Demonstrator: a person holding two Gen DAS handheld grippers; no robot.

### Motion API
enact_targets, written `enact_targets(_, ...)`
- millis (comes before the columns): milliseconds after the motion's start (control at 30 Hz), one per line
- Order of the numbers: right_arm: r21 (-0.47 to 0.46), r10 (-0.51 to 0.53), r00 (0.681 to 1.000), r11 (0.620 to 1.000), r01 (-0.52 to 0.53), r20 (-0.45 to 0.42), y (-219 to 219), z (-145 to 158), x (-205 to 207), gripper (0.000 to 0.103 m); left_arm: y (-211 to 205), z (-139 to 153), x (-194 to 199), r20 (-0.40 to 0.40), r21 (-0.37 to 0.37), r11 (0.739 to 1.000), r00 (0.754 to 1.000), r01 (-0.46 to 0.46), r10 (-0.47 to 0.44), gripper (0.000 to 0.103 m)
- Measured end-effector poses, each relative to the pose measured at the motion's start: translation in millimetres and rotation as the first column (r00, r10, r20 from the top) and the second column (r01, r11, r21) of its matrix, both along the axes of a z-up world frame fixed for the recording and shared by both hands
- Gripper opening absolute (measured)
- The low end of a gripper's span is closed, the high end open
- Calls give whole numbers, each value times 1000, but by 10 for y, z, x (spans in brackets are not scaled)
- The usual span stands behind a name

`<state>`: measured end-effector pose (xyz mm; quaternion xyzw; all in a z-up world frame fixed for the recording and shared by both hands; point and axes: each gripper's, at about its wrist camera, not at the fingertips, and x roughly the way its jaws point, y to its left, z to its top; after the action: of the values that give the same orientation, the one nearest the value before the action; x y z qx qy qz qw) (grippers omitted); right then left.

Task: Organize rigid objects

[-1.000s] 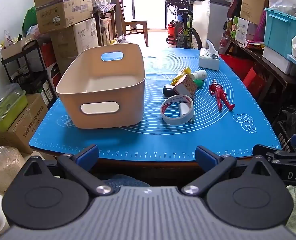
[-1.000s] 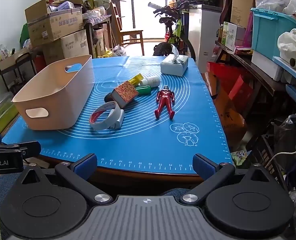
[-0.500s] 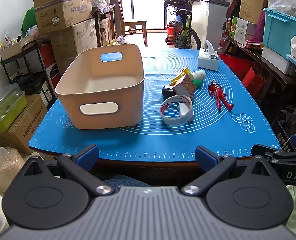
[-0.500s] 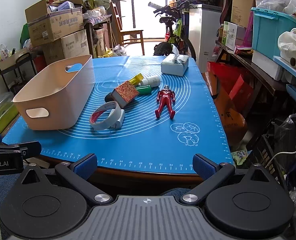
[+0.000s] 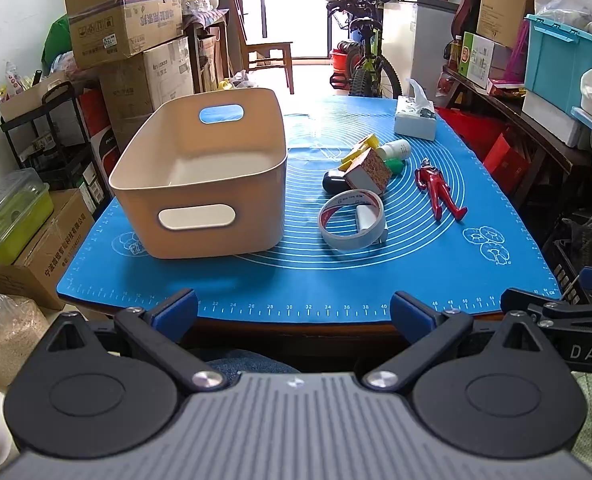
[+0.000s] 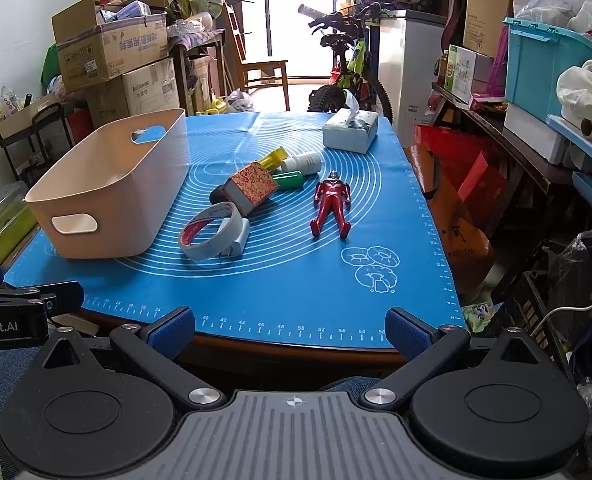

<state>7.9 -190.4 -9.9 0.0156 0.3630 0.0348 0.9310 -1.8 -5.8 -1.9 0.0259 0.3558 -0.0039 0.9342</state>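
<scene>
Nothing had moved; both the left gripper (image 5: 294,312) and right gripper (image 6: 292,326) hung released. Right of the bin (image 5: 200,184), the rigid, light figure (image 6: 331,208) suited a torso pinch.

Plenty of open mat up front, clutter mid-bench

Near strip of the blue mat (image 6: 296,292) is bare. The beige bin (image 5: 200,184) blocks the left, tape roll (image 5: 351,220) and patterned box (image 5: 369,168) crowd the middle, red figure (image 6: 329,208) lies apart on the right.
</scene>
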Motion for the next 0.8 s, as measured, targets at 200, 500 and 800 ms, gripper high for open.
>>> enact_targets(200, 1, -1, 1000, 1000, 1, -1, 4, -5, 3, 100, -11, -13, -4, -4, -3, 1000, 1000, 2, -2, 101)
enact_targets(500, 2, -1, 1000, 1000, 1, -1, -2, -4, 6, 100, -8, -22, 5, -6, -4, 1000, 1000, 2, -2, 101)
enact_targets(800, 1, -1, 1000, 1000, 1, -1, 0, -2, 4, 100, -11, -24, 10, -5, -4, 1000, 1000, 3, -3, 101)
